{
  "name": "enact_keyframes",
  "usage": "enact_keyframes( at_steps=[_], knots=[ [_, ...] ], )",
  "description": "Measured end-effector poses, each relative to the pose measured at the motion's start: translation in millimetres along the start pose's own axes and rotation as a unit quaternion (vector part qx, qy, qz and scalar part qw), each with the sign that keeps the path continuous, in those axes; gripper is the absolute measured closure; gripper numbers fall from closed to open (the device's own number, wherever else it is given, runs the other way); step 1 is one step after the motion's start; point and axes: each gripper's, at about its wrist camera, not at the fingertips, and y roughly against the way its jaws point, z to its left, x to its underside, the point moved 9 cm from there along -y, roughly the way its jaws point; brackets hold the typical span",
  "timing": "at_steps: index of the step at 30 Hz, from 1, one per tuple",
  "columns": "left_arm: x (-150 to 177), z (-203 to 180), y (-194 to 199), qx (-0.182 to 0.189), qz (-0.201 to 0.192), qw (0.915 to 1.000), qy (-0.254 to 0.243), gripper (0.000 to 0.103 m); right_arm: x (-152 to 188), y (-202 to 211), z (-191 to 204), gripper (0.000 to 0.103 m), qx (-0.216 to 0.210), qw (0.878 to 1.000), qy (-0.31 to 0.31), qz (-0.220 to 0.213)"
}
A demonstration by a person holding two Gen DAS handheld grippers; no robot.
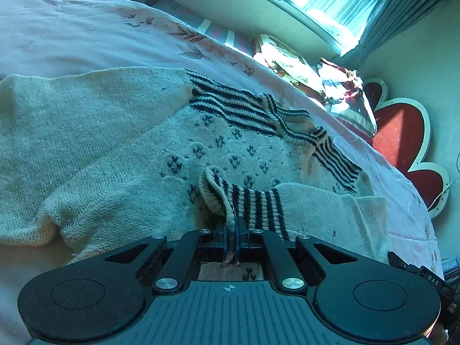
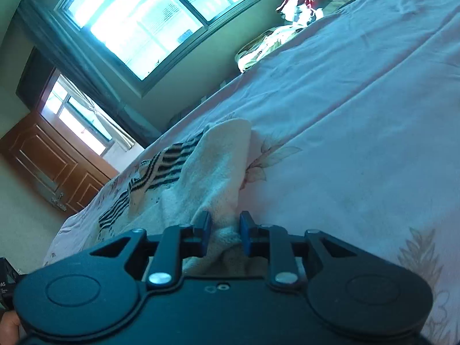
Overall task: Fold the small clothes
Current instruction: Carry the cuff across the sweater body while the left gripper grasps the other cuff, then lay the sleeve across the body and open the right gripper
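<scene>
A small cream knitted sweater (image 1: pixel 115 132) with dark stripes lies spread across the pink bed cover (image 1: pixel 72 34), its striped cuff (image 1: pixel 247 204) folded in over the patterned front. The left tool (image 1: pixel 231 237) is clamped on the near edge of that cuff, its blue pads pressed together on the knit. The right tool (image 2: pixel 223 230) has its pads apart with a fold of the cream fabric lying between them, not pinched.

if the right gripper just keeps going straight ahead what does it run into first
Probably the cream knit sweater: the right gripper is open around a fold of it, and the knit rises directly ahead. Depth is uncertain.
</scene>
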Motion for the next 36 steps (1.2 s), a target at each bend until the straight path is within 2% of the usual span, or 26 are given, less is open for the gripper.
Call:
enact_keyframes(
  at_steps=[1,4,5,7,9,10,13,15,16,17,18,20,22,24,26,28,29,30,31,33,34,36],
  knots=[
    [0,0,0,-0.001,0.0,1.0,0.0,0.098,0,-1,-1,0.08,-0.006,1.0,-0.003,0.004],
    [-1,-1,3,-0.006,-0.011,0.9999,-0.003,0.098,4,-3,2,0.092,0.013,0.999,0.026,0.015],
    [-3,-3,10,-0.012,-0.03,0.9994,-0.01,0.098,2,0,5,0.093,0.035,0.998,0.049,0.005],
    [-3,-6,20,-0.031,-0.058,0.9974,-0.03,0.098,-1,10,12,0.095,0.041,0.998,0.05,-0.017],
    [5,-7,18,-0.065,-0.06,0.9941,-0.063,0.098,6,9,11,0.095,0.066,0.996,0.052,-0.013],
    [9,-4,12,-0.071,-0.048,0.9944,-0.061,0.098,12,5,7,0.096,0.075,0.996,0.047,-0.006],
    [7,-4,12,-0.076,-0.053,0.9939,-0.06,0.098,10,6,1,0.096,0.07,0.997,0.021,-0.011],
    [6,-5,13,-0.077,-0.051,0.9933,-0.069,0.098,10,8,1,0.092,0.071,0.997,0.025,-0.012],
    [7,-5,13,-0.077,-0.049,0.9929,-0.077,0.098,9,11,0,0.086,0.068,0.997,0.023,-0.013],
    [7,-6,15,-0.077,-0.048,0.9924,-0.083,0.096,6,13,-1,0.081,0.069,0.997,0.021,-0.02],
    [8,-6,18,-0.077,-0.049,0.9921,-0.086,0.09,1,21,0,0.082,0.075,0.996,0.025,-0.037],
    [6,-2,32,-0.092,-0.068,0.99,-0.082,0.059,-8,31,3,0.093,0.072,0.995,0.038,-0.051],
    [0,0,51,-0.118,-0.105,0.984,-0.082,0.053,-12,35,9,0.094,0.071,0.994,0.064,-0.049],
    [-7,-15,56,-0.092,-0.122,0.9838,-0.094,0.053,-16,31,22,0.094,0.065,0.992,0.102,-0.043],
    [-6,-37,43,-0.068,-0.112,0.9835,-0.125,0.053,-15,21,35,0.095,0.059,0.988,0.139,-0.032],
    [2,-49,18,-0.078,-0.079,0.9823,-0.151,0.053,-5,5,39,0.096,0.074,0.981,0.179,-0.008],
    [7,-47,5,-0.093,-0.066,0.981,-0.157,0.053,1,-3,37,0.103,0.083,0.977,0.197,0.006],
    [12,-42,-3,-0.103,-0.06,0.9791,-0.165,0.053,7,-11,28,0.103,0.112,0.97,0.214,0.021],
    [13,-44,-2,-0.104,-0.072,0.9754,-0.181,0.053,6,-9,23,0.103,0.114,0.971,0.21,0.012],
    [12,-45,5,-0.11,-0.074,0.9747,-0.179,0.053,-2,-6,12,0.1,0.146,0.972,0.183,0.014],
    [10,-46,10,-0.107,-0.085,0.9751,-0.174,0.053,-4,-4,11,0.098,0.138,0.974,0.176,0.017],
    [5,-45,14,-0.103,-0.103,0.9753,-0.166,0.053,-12,2,14,0.097,0.115,0.981,0.159,-0.003]
  ],
)
